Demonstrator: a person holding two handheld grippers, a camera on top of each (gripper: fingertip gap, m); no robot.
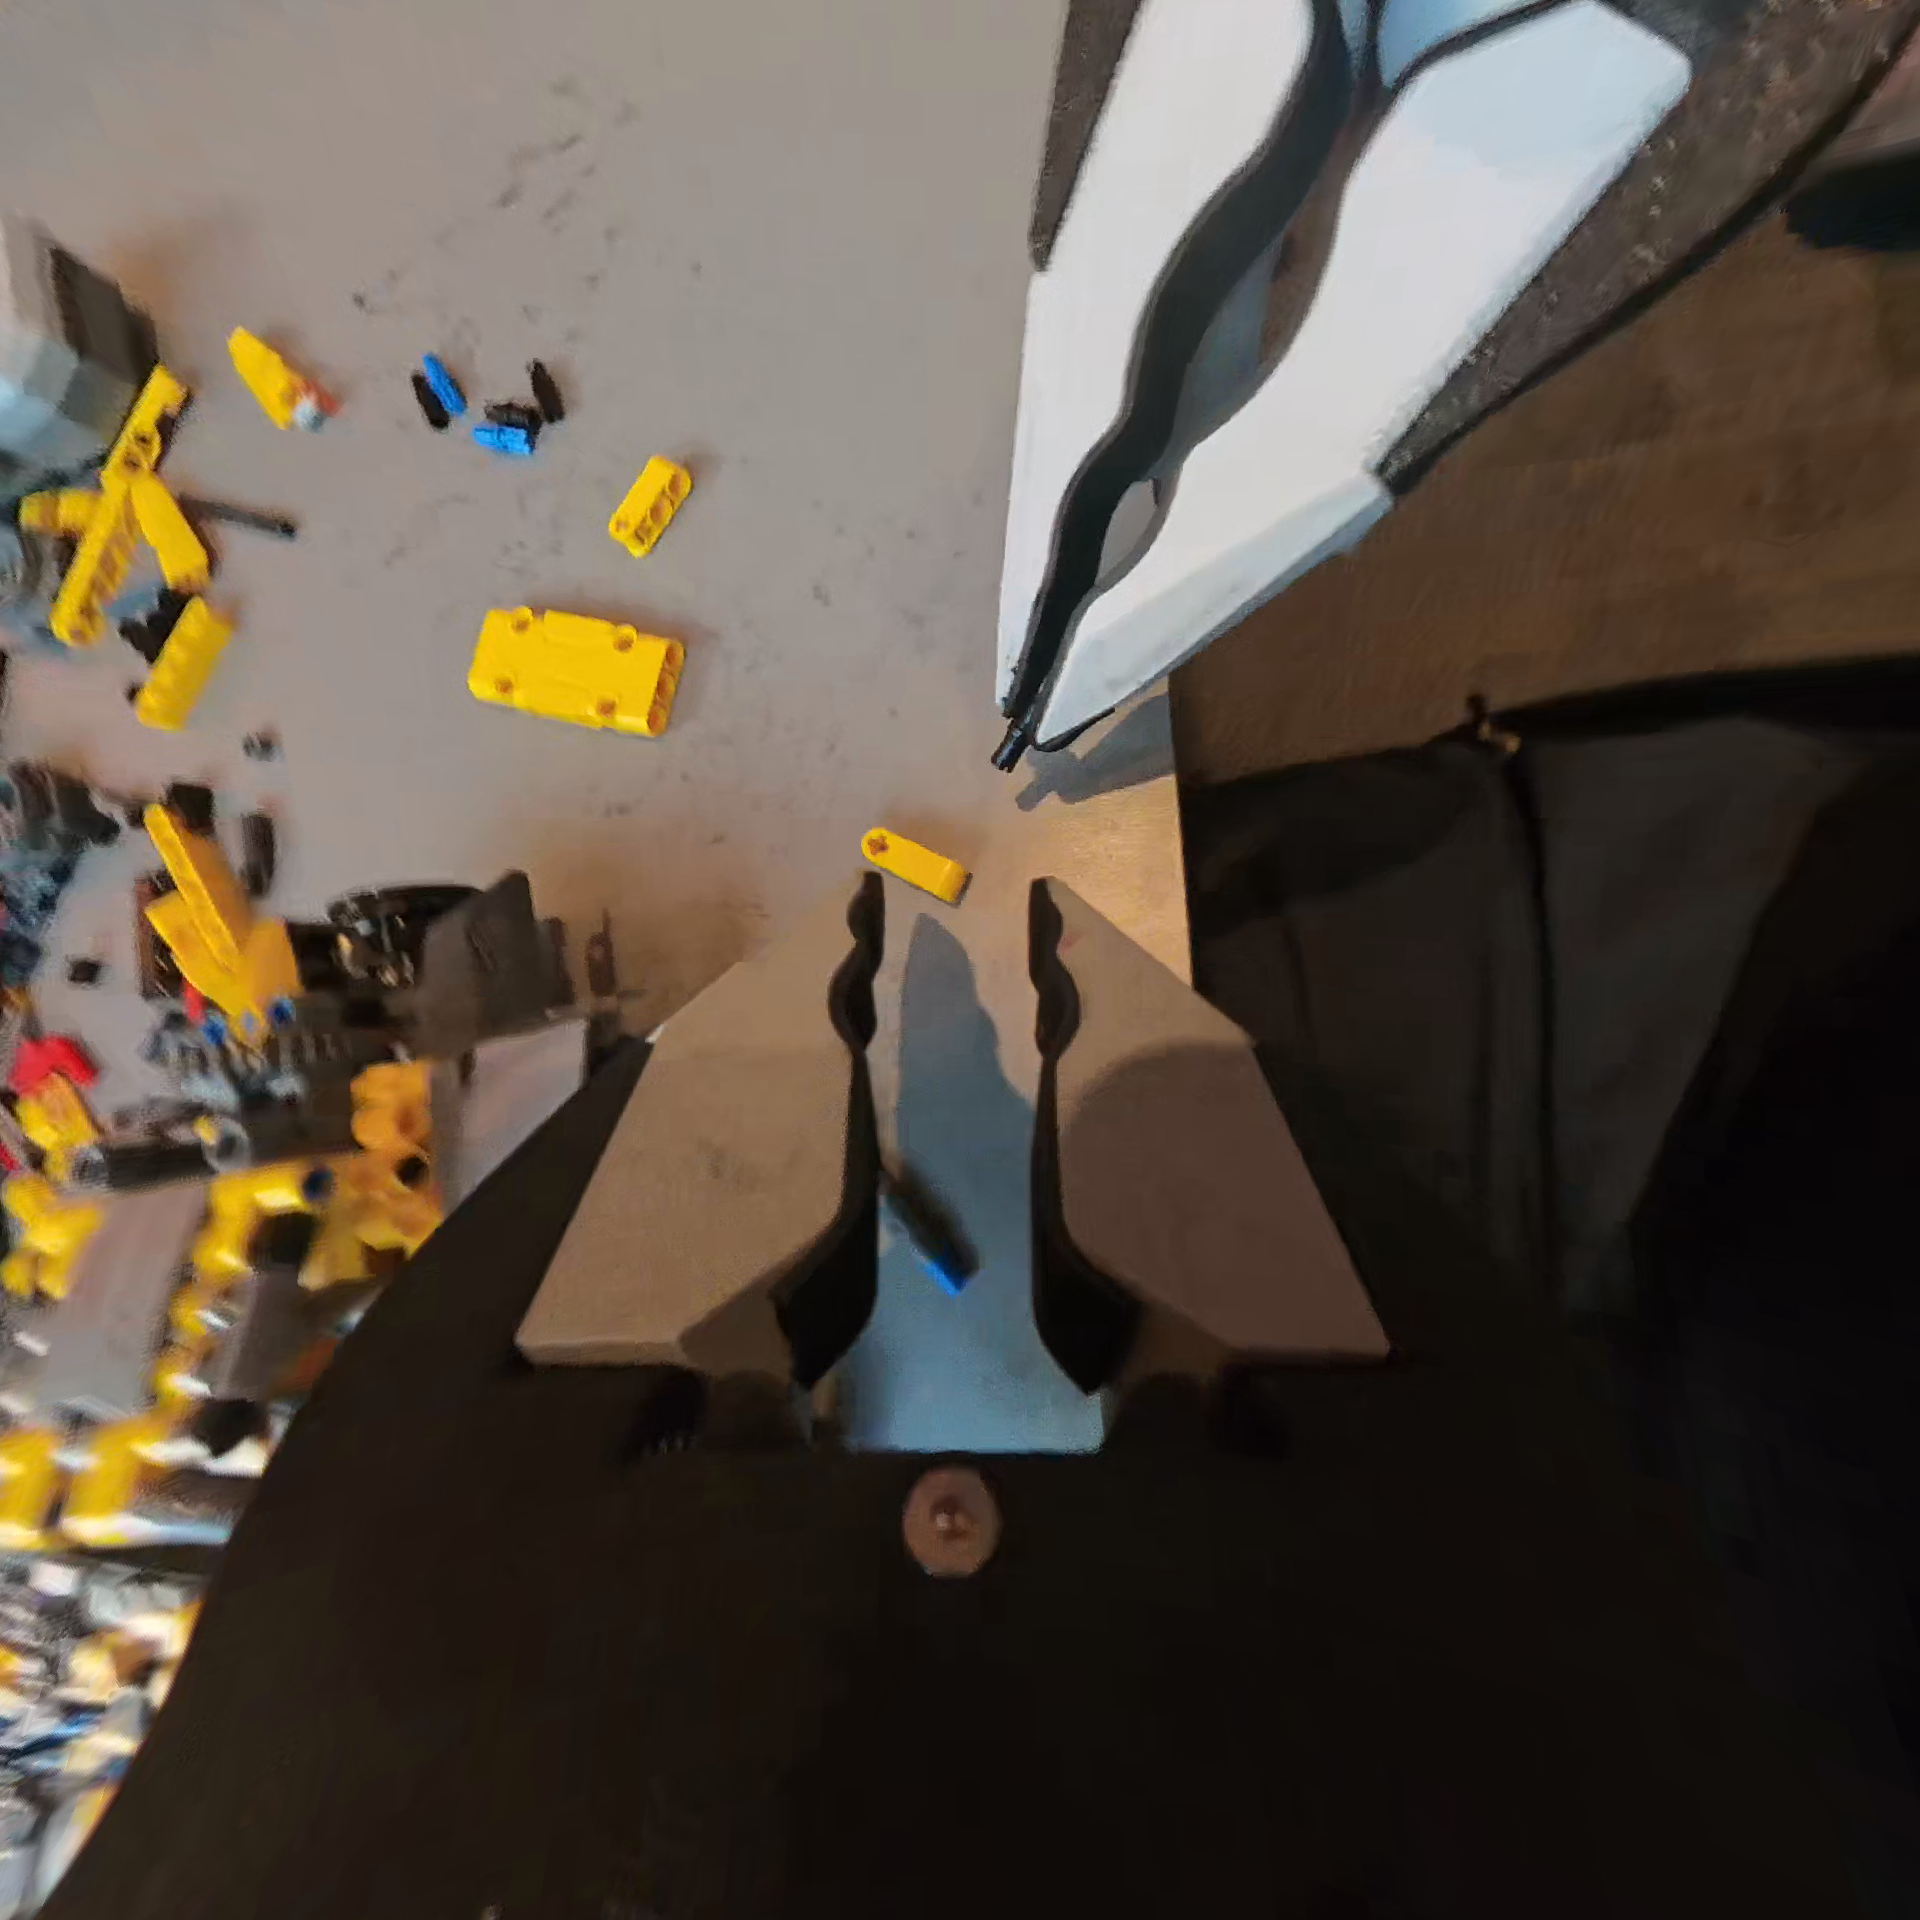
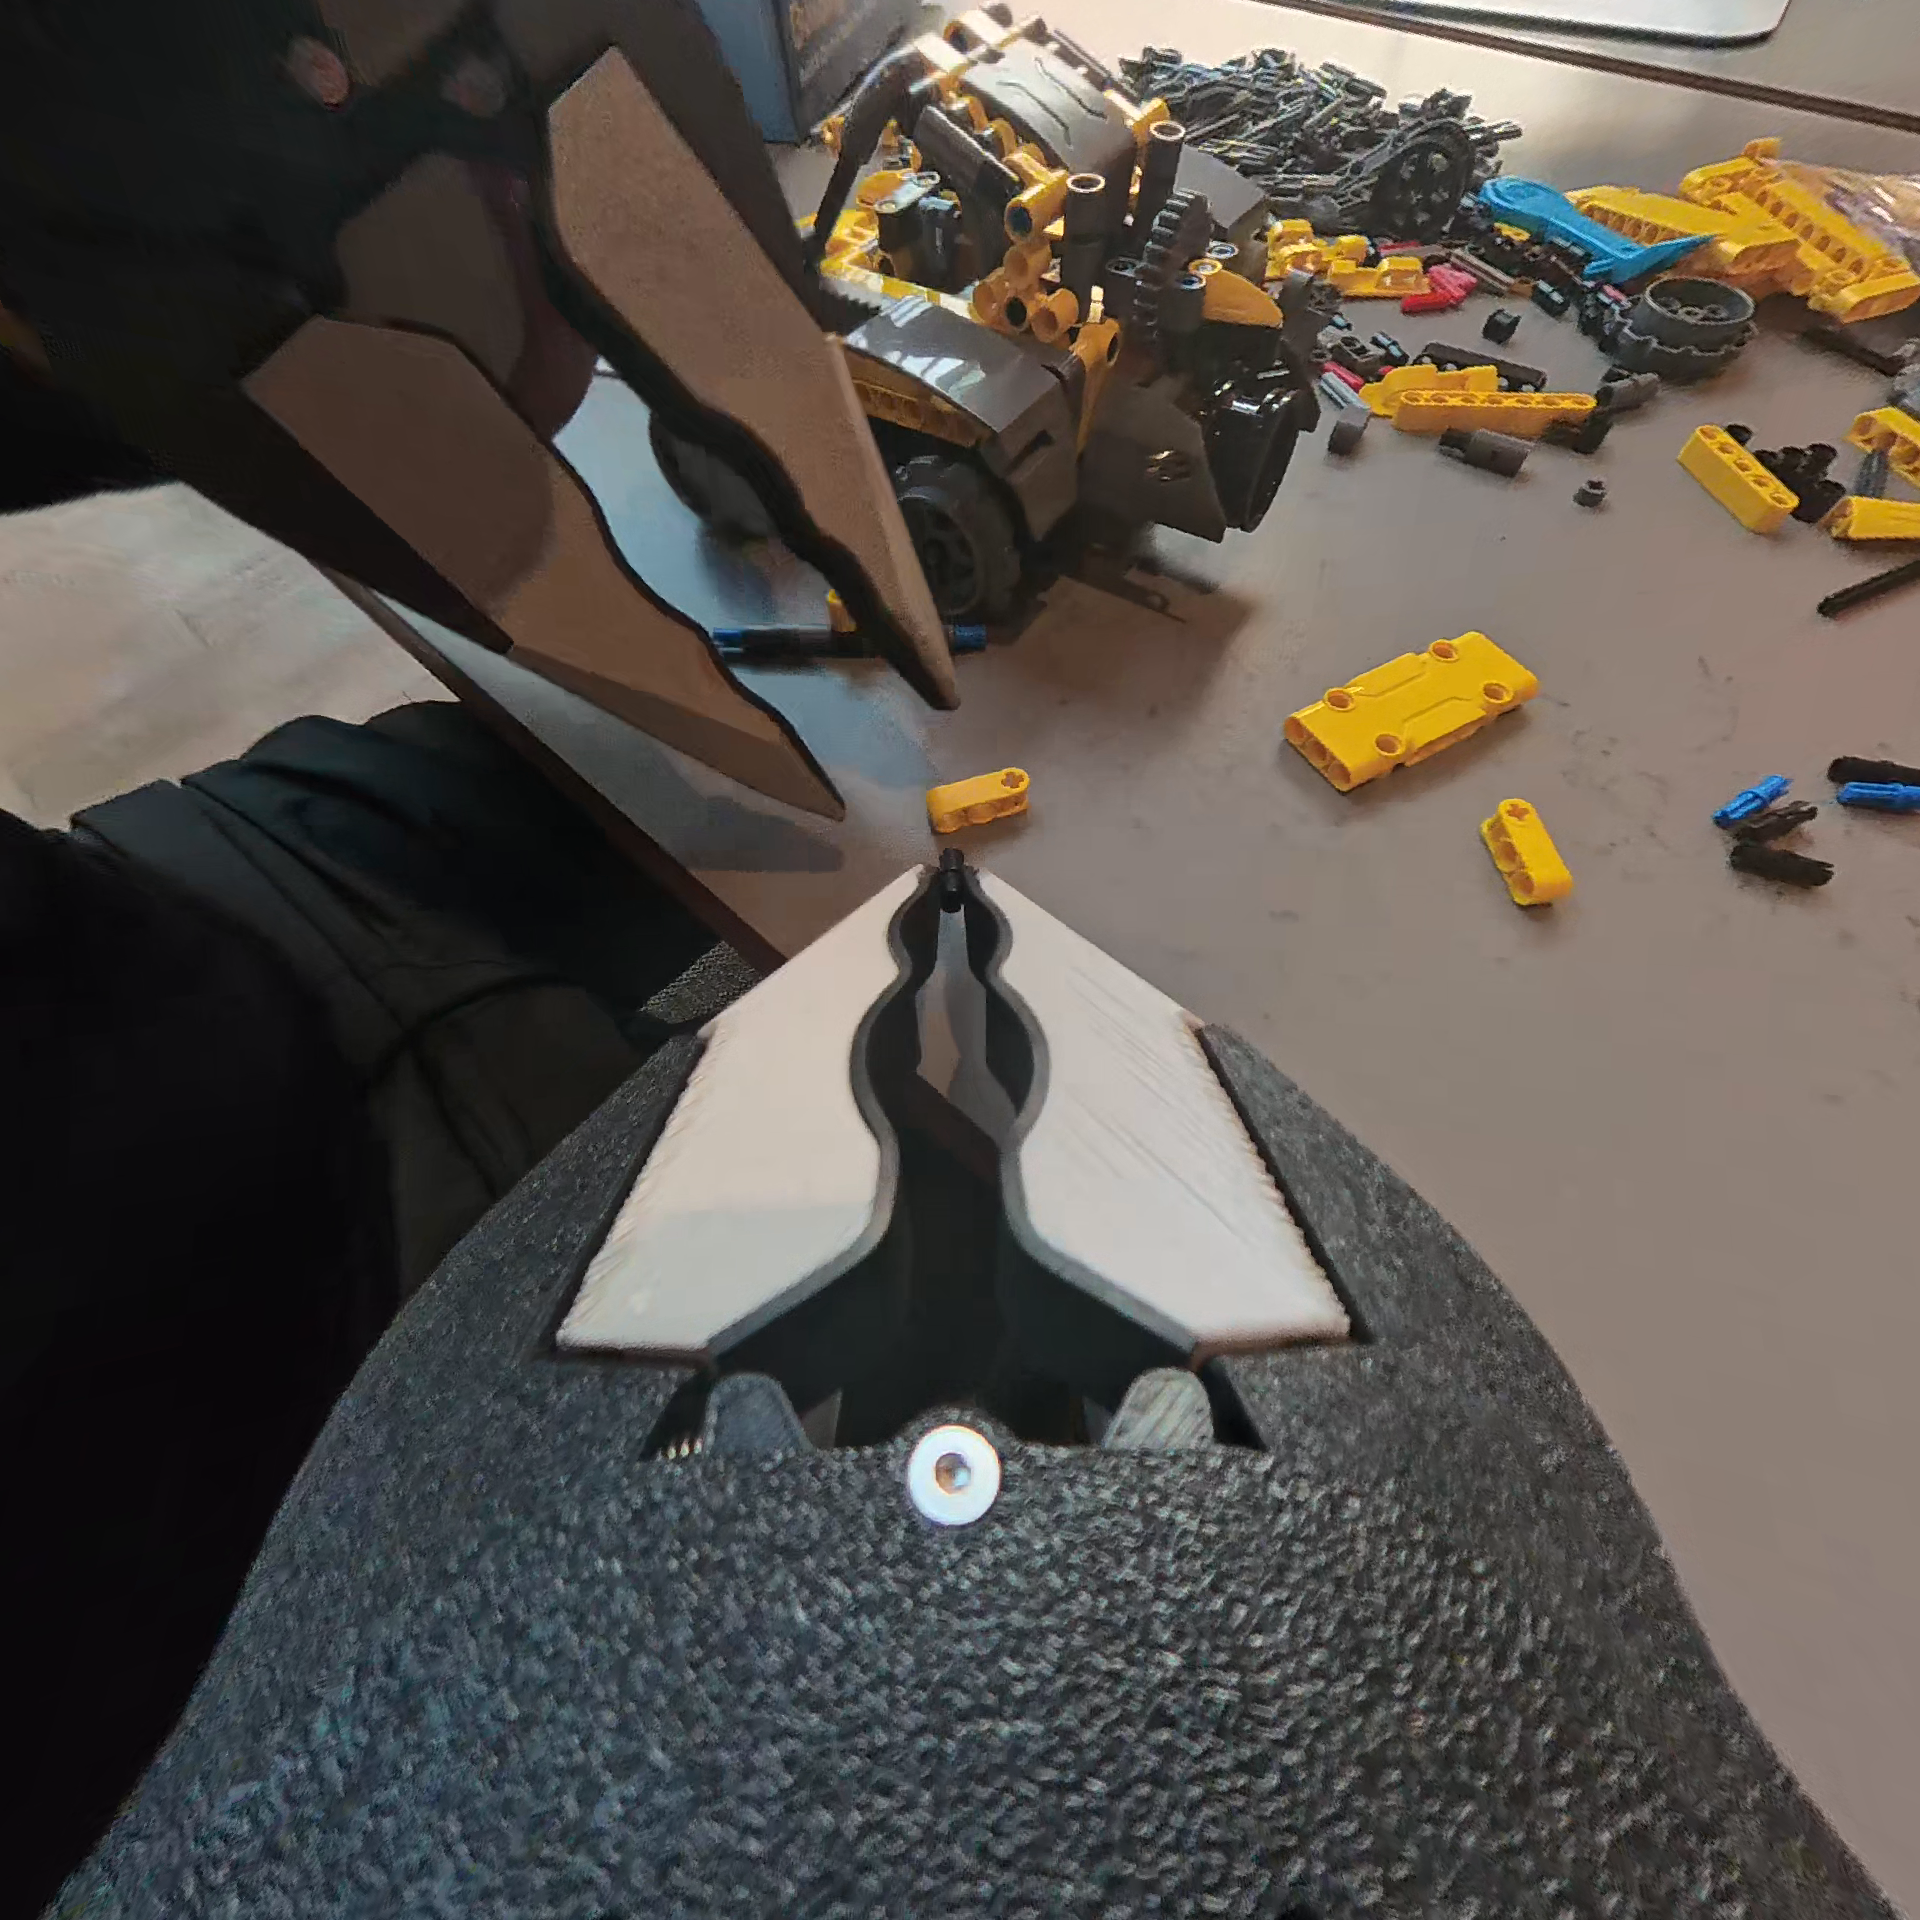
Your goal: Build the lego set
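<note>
Just left hand-held gripper [image 1: 954, 899] agape, empty, near yellow piece [image 1: 914, 862]; right hand-held gripper [image 2: 951, 883] pinching small black pin [image 2: 951, 868].

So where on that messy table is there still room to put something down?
Bare tabletop lies ahead of the right gripper, bordered by the small yellow connector, the flat yellow panel and the short yellow beam. It is crowded around the half-built yellow and black vehicle and the loose parts pile.
</note>
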